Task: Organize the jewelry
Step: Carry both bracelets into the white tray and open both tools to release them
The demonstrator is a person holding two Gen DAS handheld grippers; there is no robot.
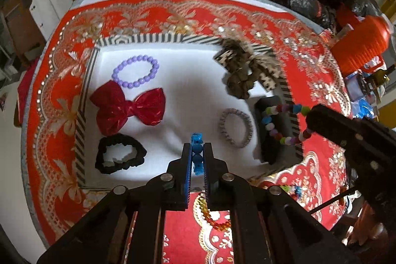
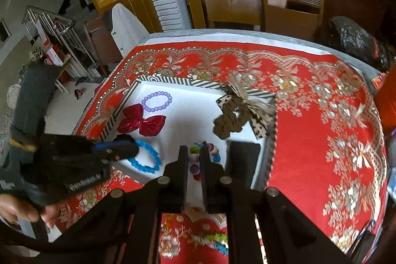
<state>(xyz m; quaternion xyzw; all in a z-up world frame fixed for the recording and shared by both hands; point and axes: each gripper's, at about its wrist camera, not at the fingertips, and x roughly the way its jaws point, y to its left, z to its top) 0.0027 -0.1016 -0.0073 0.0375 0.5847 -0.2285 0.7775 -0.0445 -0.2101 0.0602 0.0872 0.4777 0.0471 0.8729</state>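
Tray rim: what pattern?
Black-and-white stripes on the tray rim; clearest in the left wrist view.

Between the fingers of the left hand-held gripper (image 1: 197,152) only part of the blue bead bracelet (image 1: 197,150) shows in the left wrist view, its loop hidden behind the black fingers. In the right wrist view the multicoloured bead bracelet (image 2: 198,157) is likewise mostly covered by the right hand-held gripper (image 2: 194,160), and the black scrunchie (image 2: 122,138) shows as a sliver behind the other gripper. The brown bow and scrunchie (image 1: 243,71) at the striped tray (image 1: 138,37) corner are motion-blurred, perhaps 2 pieces, and a person's hand (image 2: 17,210) is cut off by the left edge.
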